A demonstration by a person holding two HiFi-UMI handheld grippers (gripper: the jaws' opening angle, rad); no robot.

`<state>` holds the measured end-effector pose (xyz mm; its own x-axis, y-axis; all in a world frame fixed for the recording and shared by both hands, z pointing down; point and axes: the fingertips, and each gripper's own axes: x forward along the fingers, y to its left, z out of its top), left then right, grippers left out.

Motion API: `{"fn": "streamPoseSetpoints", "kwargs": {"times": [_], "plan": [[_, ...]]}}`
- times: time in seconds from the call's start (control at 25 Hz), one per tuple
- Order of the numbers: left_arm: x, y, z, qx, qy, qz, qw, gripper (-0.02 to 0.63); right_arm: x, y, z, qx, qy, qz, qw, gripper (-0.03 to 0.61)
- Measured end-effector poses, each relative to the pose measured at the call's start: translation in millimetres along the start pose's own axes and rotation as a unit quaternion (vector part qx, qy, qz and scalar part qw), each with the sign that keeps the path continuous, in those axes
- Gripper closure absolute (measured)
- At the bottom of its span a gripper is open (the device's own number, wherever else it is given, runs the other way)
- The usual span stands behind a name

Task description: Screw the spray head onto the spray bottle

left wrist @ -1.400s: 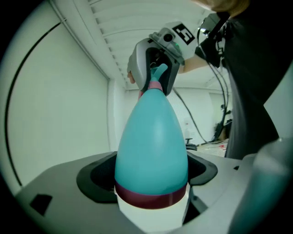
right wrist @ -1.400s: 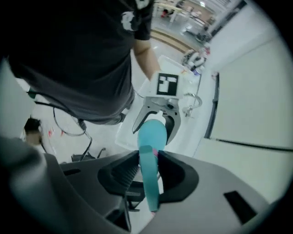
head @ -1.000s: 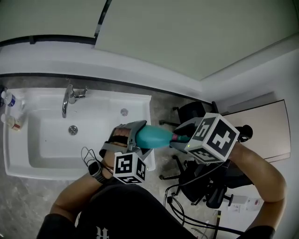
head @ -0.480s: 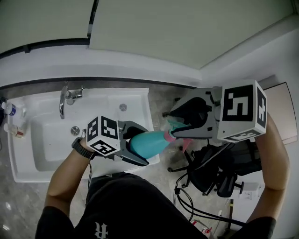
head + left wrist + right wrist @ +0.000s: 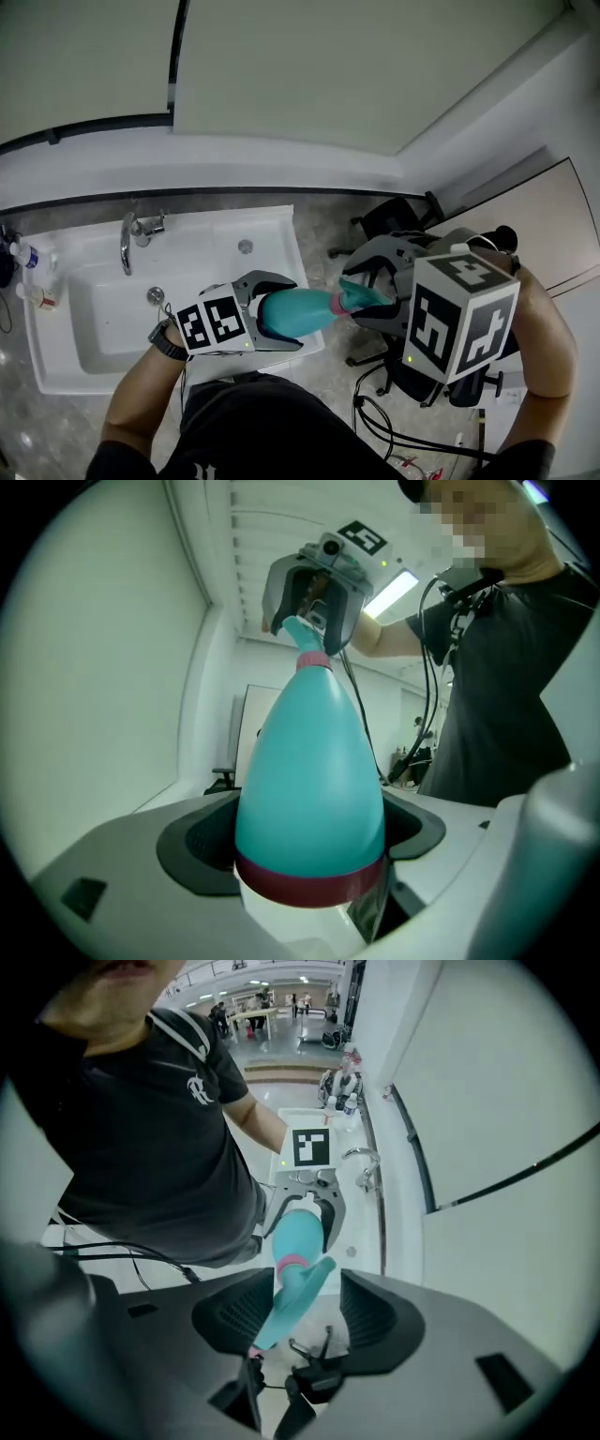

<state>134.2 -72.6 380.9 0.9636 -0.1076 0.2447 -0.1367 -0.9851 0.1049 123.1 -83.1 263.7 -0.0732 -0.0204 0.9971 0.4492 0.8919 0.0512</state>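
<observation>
Mid-screwing: pinching base of the spray bottle (image 5: 298,312) in left gripper (image 5: 281,312) jaws, level at frame centre, with spray head (image 5: 361,298) on the neck between right gripper (image 5: 305,1312) jaws just opening, now spread; next, probably regripping the head and twisting further.

The bottle (image 5: 305,311) in the left gripper (image 5: 289,314) is teal, with a dark red band (image 5: 309,881) between the jaws and a pink ring (image 5: 313,662) at its neck. The spray head (image 5: 361,296) past that ring is teal too. This gripper's cube (image 5: 214,325) is white with black square markers, and the sink (image 5: 267,230) beneath it is white.
</observation>
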Motion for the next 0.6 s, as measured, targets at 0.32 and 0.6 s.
{"fn": "streamPoseSetpoints", "kwargs": {"times": [0.32,0.6], "plan": [[2,4,4,0.001,-0.018,0.023,0.9996,0.195,4,0,-4,0.025,-0.005,-0.021,0.999,0.375],[0,10,8,0.033,0.018,0.081,0.996,0.195,9,0,-2,0.049,-0.022,-0.007,0.999,0.376]]}}
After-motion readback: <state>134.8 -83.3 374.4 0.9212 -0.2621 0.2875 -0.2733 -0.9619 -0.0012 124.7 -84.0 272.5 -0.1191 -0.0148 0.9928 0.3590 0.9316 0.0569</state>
